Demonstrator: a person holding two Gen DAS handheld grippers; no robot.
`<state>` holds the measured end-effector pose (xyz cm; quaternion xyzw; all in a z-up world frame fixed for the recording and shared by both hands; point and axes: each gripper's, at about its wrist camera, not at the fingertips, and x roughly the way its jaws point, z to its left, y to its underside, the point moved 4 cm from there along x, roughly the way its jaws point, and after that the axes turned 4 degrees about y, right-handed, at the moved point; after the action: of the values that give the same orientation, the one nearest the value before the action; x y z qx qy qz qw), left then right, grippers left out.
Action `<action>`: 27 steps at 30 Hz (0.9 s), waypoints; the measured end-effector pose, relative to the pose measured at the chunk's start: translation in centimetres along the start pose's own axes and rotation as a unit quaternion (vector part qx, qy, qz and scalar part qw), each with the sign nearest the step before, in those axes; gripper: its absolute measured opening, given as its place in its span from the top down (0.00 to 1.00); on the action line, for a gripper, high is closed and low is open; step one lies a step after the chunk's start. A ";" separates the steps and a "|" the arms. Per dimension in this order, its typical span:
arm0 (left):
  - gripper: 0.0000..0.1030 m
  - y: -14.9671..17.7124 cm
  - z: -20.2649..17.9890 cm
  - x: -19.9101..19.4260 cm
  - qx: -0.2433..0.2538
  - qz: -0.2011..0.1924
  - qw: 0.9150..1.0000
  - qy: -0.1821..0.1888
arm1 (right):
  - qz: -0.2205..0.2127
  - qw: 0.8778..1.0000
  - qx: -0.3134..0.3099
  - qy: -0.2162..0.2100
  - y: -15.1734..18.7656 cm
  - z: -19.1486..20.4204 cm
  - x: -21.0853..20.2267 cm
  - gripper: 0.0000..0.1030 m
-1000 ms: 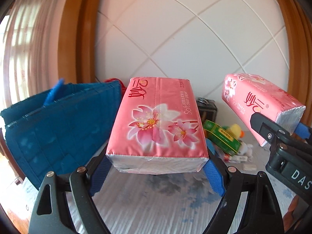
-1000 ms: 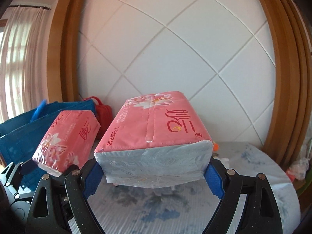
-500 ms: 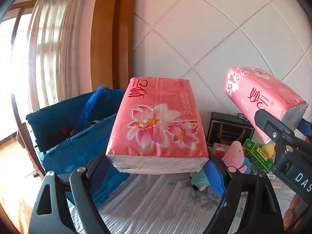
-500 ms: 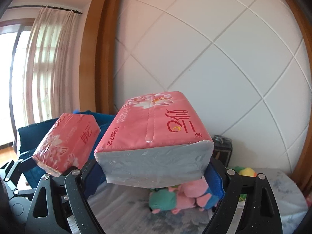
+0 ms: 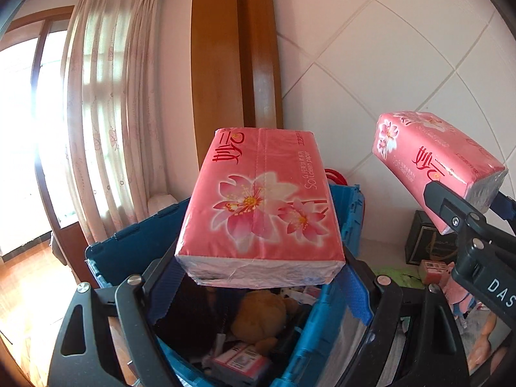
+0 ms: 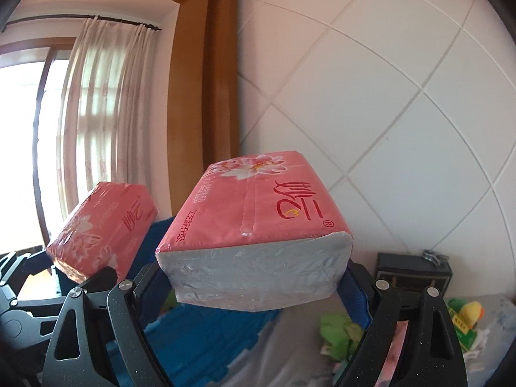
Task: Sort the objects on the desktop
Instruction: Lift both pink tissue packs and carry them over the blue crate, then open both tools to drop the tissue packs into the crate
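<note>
Above open blue crate: left gripper fingers pinching tissue pack; right gripper fingers pinching second pack.

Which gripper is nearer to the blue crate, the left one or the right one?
Left. The left gripper holds its tissue pack directly above the open blue crate; the right gripper holds its tissue pack off to the crate's right side.

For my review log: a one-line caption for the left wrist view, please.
Left hand-held gripper holds a pink tissue pack above the open blue bin.
</note>
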<state>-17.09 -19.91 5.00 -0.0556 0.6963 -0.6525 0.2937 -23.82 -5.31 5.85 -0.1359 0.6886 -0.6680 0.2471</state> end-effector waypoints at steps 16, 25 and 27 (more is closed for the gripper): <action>0.15 -1.2 6.7 10.0 0.011 0.091 0.993 0.069 | 0.070 0.996 -0.033 0.049 -1.4 10.2 8.6 0.13; 0.14 -0.9 7.4 12.2 0.020 0.102 0.991 0.082 | 0.091 0.991 -0.062 0.074 -0.5 11.4 12.1 0.11; 0.14 -0.9 7.7 12.5 0.020 0.103 0.991 0.081 | 0.089 0.991 -0.069 0.079 -0.5 12.0 12.3 0.07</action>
<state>-23.92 -32.50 1.84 0.0758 0.7068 -0.6347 0.3028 -27.99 -21.93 4.52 -0.0378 0.7597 -0.6028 0.2409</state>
